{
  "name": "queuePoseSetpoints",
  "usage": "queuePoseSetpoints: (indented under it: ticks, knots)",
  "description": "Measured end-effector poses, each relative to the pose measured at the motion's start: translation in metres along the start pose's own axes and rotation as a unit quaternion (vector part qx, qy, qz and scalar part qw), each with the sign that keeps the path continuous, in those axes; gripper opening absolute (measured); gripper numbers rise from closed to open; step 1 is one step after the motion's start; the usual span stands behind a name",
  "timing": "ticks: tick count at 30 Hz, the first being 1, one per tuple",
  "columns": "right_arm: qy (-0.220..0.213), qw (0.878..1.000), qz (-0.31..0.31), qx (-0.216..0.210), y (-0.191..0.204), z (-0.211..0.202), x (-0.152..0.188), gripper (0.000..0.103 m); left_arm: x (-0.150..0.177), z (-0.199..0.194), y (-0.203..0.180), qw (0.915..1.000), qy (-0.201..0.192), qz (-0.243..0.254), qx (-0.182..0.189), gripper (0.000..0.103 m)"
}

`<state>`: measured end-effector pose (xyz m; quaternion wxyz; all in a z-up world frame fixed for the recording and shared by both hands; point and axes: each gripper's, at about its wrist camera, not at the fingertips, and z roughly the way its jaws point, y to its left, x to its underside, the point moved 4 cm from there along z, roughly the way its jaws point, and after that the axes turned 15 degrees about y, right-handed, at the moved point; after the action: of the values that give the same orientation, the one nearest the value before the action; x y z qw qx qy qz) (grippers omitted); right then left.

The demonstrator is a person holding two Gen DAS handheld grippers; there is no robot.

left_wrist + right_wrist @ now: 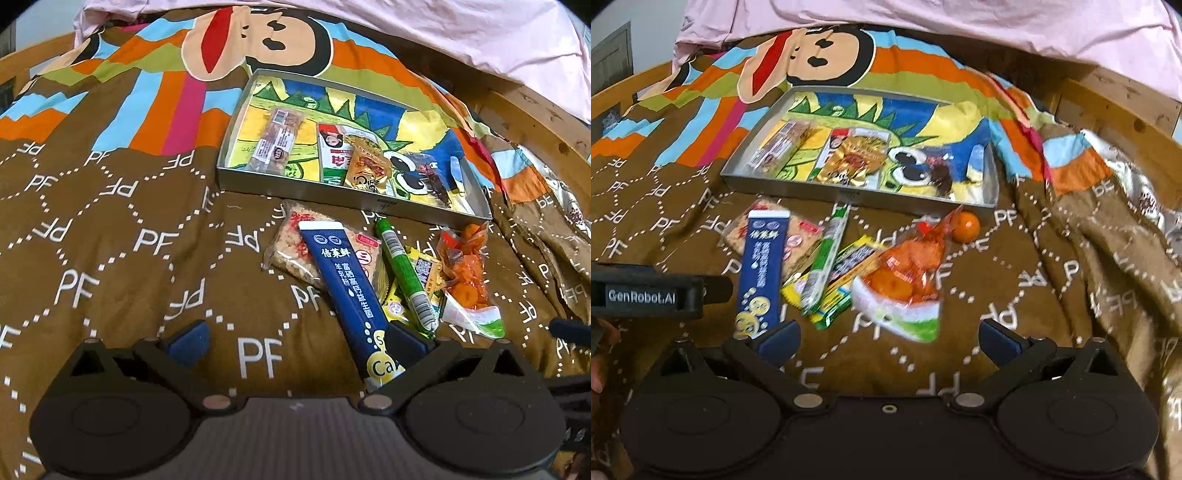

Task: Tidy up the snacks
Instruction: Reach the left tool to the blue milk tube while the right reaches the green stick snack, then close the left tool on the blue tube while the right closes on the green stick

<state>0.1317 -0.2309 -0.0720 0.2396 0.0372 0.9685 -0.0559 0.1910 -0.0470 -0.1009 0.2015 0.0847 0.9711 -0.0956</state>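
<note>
I have both hand-held grippers low over a bed covered in a brown blanket printed with white "PF" letters.

In the left wrist view, my left hand-held gripper is released, its blue fingertips spread wide. The lower end of a long dark blue sachet lies between them, close against the right fingertip, but the jaws are not clamped on it. The sachet lies across a clear pack of rice crackers at frame centre. Just right of it lie a green sausage stick, a yellow packet under the stick, and a clear bag of orange snacks.

Above this loose pile, in the upper middle of the frame, sits a shallow metal tray with a cartoon picture on its floor. Inside it I see a long brownish bar at the left, a red and white packet, a golden packet overlapping it, and a dark packet further right.

In the right wrist view, my right hand-held gripper is also released, jaws wide apart over bare blanket at lower centre, touching nothing. The bag of orange snacks lies just above it, and a small orange ball rests beside the tray's near right corner. The left hand-held gripper's black body shows at the left edge of the frame.
</note>
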Motion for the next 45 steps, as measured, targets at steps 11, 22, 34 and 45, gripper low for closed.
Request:
queuePoseSetpoints:
  ticks: [11, 22, 34, 45]
  knots:
    - [-0.026, 0.999, -0.023, 0.014, -0.013, 0.008, -0.027, 0.102, -0.003, 0.012, -0.008, 0.9995, -0.002, 0.030, -0.013, 0.102]
    - [-0.062, 0.994, -0.083, -0.019, -0.011, 0.030, -0.062, 0.102, 0.002, 0.018, -0.020, 0.9974, -0.002, 0.071, -0.015, 0.102]
    - [-0.066, 0.987, -0.101, -0.102, 0.007, 0.045, -0.071, 0.090, 0.007, 0.029, -0.031, 0.9926, 0.000, 0.117, -0.035, 0.102]
    - [-0.023, 0.987, -0.089, -0.129, 0.013, 0.068, -0.074, 0.060, 0.005, 0.029, -0.032, 0.9938, -0.011, 0.109, -0.017, 0.102]
